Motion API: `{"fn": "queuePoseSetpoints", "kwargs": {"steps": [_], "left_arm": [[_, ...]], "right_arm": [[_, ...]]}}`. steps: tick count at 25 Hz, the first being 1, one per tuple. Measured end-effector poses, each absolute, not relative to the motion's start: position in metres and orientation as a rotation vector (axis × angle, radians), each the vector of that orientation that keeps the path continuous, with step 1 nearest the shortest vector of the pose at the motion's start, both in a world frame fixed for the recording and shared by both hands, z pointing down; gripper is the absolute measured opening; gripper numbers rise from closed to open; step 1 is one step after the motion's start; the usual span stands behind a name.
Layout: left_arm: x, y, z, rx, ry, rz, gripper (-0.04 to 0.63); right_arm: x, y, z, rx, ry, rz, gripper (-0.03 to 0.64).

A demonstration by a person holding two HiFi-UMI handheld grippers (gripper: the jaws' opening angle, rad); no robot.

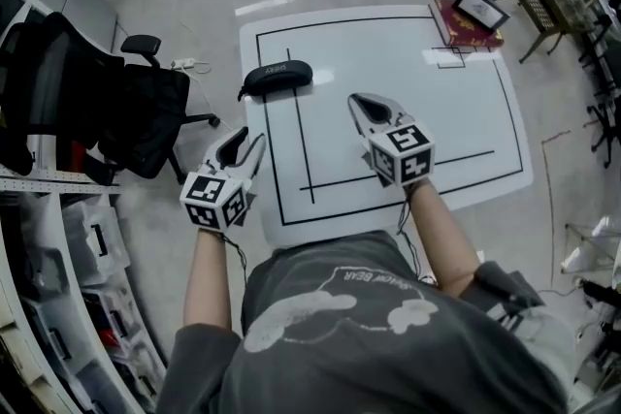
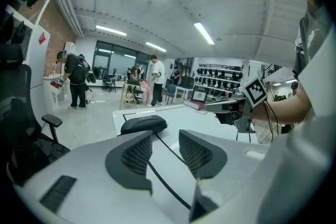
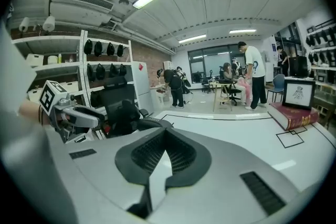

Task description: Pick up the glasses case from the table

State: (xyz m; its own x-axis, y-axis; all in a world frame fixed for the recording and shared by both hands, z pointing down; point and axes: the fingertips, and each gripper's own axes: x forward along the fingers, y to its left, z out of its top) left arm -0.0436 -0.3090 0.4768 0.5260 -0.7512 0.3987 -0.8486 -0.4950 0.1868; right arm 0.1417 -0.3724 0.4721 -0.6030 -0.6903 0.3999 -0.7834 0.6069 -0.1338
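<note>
The black glasses case lies near the far left corner of the white table. My left gripper hovers at the table's left edge, short of the case, with its jaws a little apart and nothing between them. In the left gripper view the case lies straight beyond the open gripper. My right gripper is over the middle of the table, to the right of the case, its jaws shut and empty. In the right gripper view the case peeks just over the gripper.
A red book with a framed picture sits at the table's far right corner. A black office chair stands left of the table, with shelving along the left wall. Black lines mark the tabletop. People stand far back in the room.
</note>
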Motion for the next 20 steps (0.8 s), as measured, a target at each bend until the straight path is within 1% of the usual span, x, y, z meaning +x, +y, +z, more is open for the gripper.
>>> {"fn": "queuePoseSetpoints", "kwargs": {"steps": [2, 5, 7, 9, 14, 20], "left_arm": [[-0.037, -0.321, 0.48, 2.424, -1.315, 0.426, 0.204], [-0.025, -0.337, 0.489, 2.458, -1.271, 0.544, 0.286], [-0.018, -0.346, 0.499, 2.478, -1.219, 0.638, 0.355], [-0.015, -0.356, 0.509, 2.493, -1.191, 0.717, 0.399], [-0.016, -0.39, 0.522, 2.495, -1.198, 0.847, 0.457], [-0.018, -0.425, 0.542, 2.502, -1.125, 1.06, 0.464]], "right_arm": [[0.142, -0.384, 0.471, 1.183, -2.544, 0.424, 0.0], [0.143, -0.395, 0.481, 1.136, -2.541, 0.455, 0.0], [0.142, -0.404, 0.483, 1.122, -2.55, 0.459, 0.0], [0.142, -0.413, 0.487, 1.103, -2.555, 0.46, 0.0], [0.142, -0.434, 0.5, 1.071, -2.557, 0.502, 0.0], [0.142, -0.456, 0.511, 1.043, -2.572, 0.503, 0.0]]}}
